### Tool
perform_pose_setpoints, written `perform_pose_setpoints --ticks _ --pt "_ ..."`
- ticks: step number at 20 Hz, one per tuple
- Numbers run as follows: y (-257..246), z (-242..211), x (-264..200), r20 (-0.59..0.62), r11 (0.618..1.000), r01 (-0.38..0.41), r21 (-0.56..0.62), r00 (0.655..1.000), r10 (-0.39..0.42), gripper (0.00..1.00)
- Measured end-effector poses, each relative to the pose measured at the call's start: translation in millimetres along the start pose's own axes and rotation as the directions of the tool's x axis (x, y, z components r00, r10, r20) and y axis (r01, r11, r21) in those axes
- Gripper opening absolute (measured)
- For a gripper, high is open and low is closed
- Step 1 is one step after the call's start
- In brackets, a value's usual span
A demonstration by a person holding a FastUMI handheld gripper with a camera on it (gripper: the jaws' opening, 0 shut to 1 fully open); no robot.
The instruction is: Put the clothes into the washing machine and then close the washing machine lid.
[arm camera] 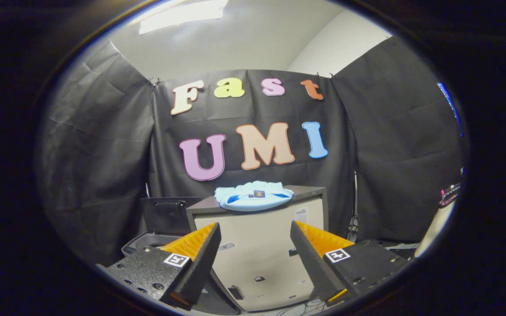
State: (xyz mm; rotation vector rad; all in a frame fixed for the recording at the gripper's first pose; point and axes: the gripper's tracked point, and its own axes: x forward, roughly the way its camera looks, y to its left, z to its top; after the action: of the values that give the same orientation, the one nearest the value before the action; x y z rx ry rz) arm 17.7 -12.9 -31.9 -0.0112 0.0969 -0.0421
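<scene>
A light blue piece of clothing (255,196) lies folded on top of a beige cabinet (259,245), well beyond my fingers and above them. To the cabinet's left stands the dark washing machine (147,242), low down, its lid (165,215) raised upright at the back. Part of the machine is hidden behind my left finger. My gripper (255,230) is open, its two fingers spread wide, with nothing between them but the cabinet's front farther off.
The cabinet has a dark top (308,191) and stands against the black cloth wall. Cables (353,228) hang at its right side and more lie on the floor below. A pale object (437,224) shows far to the right.
</scene>
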Motion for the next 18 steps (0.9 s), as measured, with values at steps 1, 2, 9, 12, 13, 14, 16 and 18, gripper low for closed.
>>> perform_pose_setpoints --ticks 1,2,9,12,13,14,16,18 --pt "-2 -2 6 -0.014 1.000 0.016 -0.001 1.000 -0.016 0.96" --pt "-4 -6 15 -0.036 1.000 0.022 0.002 0.999 -0.022 0.96" --pt "13 14 95 -0.191 0.996 -0.033 0.085 0.980 0.049 0.96" --pt "27 40 138 -0.220 0.996 -0.037 0.080 0.974 0.054 0.96" --pt "34 51 154 -0.209 0.997 -0.036 0.071 0.977 0.051 0.96" --pt "36 58 171 -0.202 0.999 -0.028 0.040 0.979 0.036 0.96" --pt "38 49 203 -0.256 1.000 -0.013 -0.016 0.967 0.008 0.96" --pt "38 35 236 -0.316 0.999 -0.011 -0.045 0.949 -0.004 0.96"
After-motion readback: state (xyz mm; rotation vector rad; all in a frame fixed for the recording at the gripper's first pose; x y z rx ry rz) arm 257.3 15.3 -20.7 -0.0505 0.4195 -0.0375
